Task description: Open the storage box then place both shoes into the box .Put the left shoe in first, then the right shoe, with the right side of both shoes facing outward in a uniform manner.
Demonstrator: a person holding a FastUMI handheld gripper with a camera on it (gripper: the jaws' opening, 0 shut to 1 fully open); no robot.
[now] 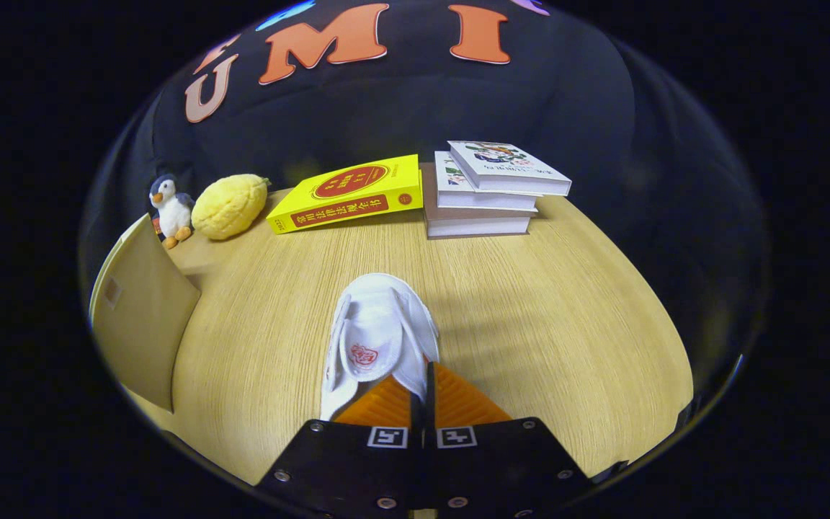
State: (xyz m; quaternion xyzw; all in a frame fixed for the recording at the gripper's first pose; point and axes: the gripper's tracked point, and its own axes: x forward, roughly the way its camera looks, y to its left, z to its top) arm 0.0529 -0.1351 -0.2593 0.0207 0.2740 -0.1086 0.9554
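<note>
gripper view shows one white shoe point(379, 339) on the wooden table point(552, 346), its heel end caught at the gripper point(422, 393); the two fingers are pressed close together with only a thin slit between them, and they seem to pinch the shoe's rear rim, though the contact itself is hidden behind the fingers. the shoe's long axis runs straight away from the fingers, toe pointing toward the books, with a strap and a small red mark on top. its heel and part of its near side are covered by the fingers, so which foot it belongs to is hard to tell. off to the left of the shoe stands one beige box panel point(137, 317), cut off at its lower end, and whether it is a lid or a wall cannot be made out. beyond the shoe lies one yellow book point(346, 193), tilted, and just right of it a stack of three books point(483, 191). at the far left corner sit one yellow plush fruit point(229, 206) and one penguin toy point(169, 209), side by side.
</note>
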